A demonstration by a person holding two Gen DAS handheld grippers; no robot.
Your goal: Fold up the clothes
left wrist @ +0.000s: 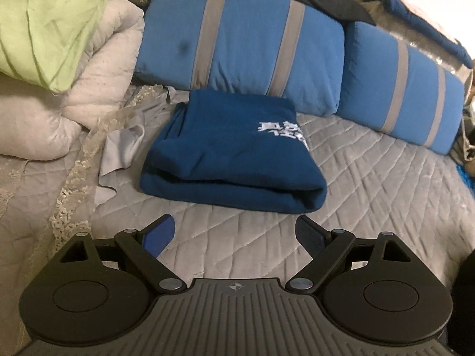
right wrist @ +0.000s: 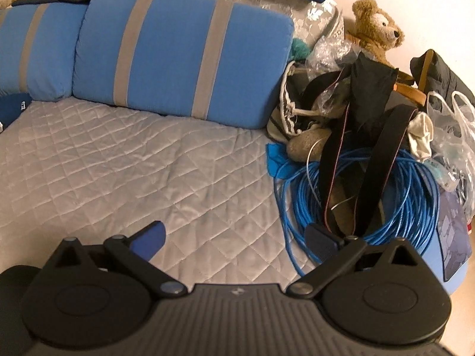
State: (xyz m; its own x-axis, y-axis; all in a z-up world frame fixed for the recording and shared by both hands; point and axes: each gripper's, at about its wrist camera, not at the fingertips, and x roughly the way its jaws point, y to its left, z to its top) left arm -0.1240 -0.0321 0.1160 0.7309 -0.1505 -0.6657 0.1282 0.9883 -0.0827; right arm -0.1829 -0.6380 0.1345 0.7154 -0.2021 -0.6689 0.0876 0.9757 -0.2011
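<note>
A dark blue garment with white printed characters lies folded into a thick rectangle on the grey quilted bed, in front of the pillows. My left gripper is open and empty, just short of the garment's near folded edge. A corner of the same garment shows at the far left of the right wrist view. My right gripper is open and empty above the bare quilt, well to the right of the garment.
Two blue pillows with grey stripes line the back. A green pillow and white duvet sit at the left. A blue cable coil, black straps, bags and a teddy bear crowd the right.
</note>
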